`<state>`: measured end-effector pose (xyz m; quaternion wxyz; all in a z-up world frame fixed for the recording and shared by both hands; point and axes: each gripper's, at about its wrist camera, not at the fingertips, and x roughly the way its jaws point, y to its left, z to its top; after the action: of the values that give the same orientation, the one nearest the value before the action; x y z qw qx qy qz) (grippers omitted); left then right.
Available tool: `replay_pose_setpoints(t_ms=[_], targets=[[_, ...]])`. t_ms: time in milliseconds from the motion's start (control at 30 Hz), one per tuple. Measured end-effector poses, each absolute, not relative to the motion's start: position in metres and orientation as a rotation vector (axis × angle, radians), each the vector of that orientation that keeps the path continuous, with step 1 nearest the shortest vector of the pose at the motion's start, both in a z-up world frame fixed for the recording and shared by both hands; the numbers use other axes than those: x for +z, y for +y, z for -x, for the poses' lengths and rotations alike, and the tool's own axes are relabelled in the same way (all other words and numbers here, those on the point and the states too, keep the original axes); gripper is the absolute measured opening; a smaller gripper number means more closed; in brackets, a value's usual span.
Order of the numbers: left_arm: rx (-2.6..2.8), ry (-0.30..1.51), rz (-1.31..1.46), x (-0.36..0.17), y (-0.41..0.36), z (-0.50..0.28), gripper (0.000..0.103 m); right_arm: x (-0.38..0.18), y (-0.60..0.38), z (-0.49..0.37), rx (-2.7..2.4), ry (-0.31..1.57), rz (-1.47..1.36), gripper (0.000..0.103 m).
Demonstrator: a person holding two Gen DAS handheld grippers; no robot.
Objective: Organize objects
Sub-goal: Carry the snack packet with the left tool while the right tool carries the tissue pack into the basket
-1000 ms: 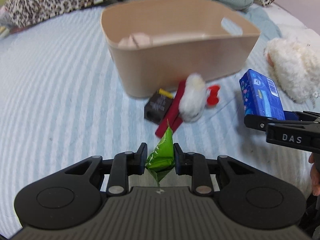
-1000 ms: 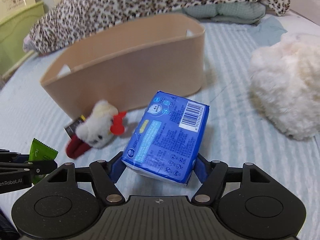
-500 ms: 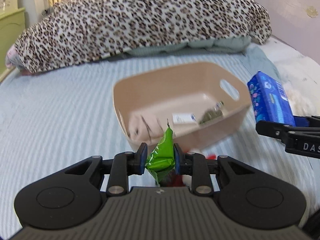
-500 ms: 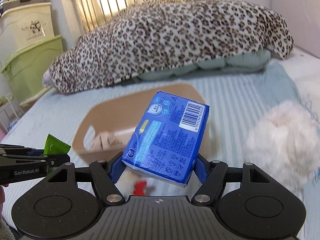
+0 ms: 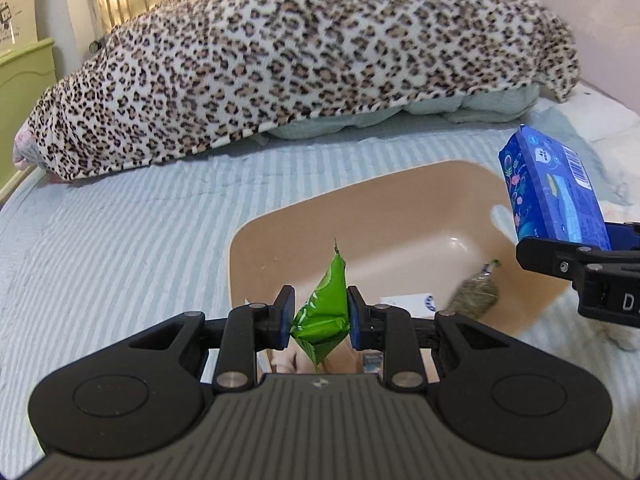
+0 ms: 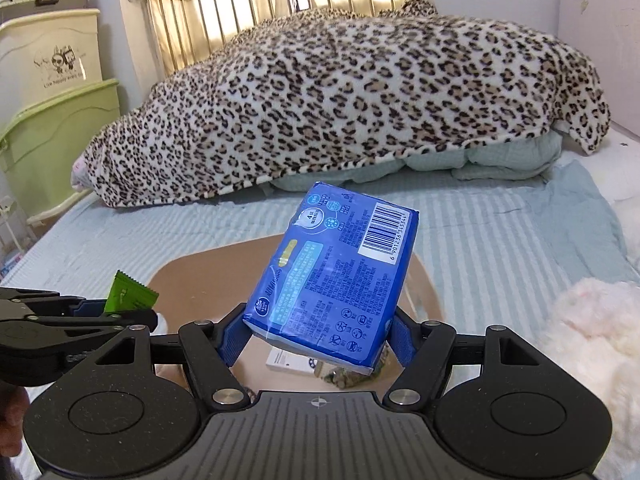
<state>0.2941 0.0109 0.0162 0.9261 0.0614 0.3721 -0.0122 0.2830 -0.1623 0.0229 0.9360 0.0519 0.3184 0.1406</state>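
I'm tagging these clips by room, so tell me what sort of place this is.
Most likely a bedroom: the work happens on a bed with a striped sheet, a leopard blanket piled over bedding, and a metal headboard behind it.

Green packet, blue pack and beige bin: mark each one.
green packet (image 5: 326, 308), left wrist view, middle of its crinkled face.
blue pack (image 6: 332, 280), right wrist view, centre of the printed back.
beige bin (image 5: 400, 204), left wrist view, far inner wall.
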Motion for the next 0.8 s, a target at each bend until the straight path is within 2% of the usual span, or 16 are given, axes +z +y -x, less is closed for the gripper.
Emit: replay_pose_setpoints(t_ms=[267,400,467,500,533,567,600,700,800], targets=[[-0.014,0.875,-0.158,-0.034,0.013,-0.325,0.029,-0.015,-0.134,-0.317,0.287,0.74,-0.053,0.068],[-0.027,0.892,-0.136,-0.039,0.015,-0.326,0.03,-0.026,-0.13,-0.323,0.285,0.781,-0.052,0.069],[-0.036,0.89,-0.117,-0.035,0.016,-0.323,0.035,-0.027,-0.133,-0.322,0.284,0.793,-0.081,0.071],[-0.04,0.891,-0.109,-0.031,0.016,-0.321,0.048,-0.026,-0.135,-0.319,0.281,0.792,-0.092,0.074],[-0.035,0.889,-0.099,-0.026,0.017,-0.319,0.067,-0.023,-0.137,-0.316,0.28,0.786,-0.099,0.078],[-0.022,0.877,-0.091,-0.021,0.017,-0.315,0.075,-0.02,-0.139,-0.314,0.288,0.783,-0.104,0.079],[-0.011,0.856,-0.084,-0.016,0.019,-0.309,0.079,-0.015,-0.142,-0.309,0.287,0.778,-0.104,0.08],[-0.01,0.841,-0.08,-0.003,0.021,-0.296,0.079,0.001,-0.147,-0.295,0.282,0.756,-0.091,0.094],[-0.01,0.838,-0.083,0.007,0.024,-0.28,0.08,0.014,-0.153,-0.275,0.28,0.745,-0.08,0.099]])
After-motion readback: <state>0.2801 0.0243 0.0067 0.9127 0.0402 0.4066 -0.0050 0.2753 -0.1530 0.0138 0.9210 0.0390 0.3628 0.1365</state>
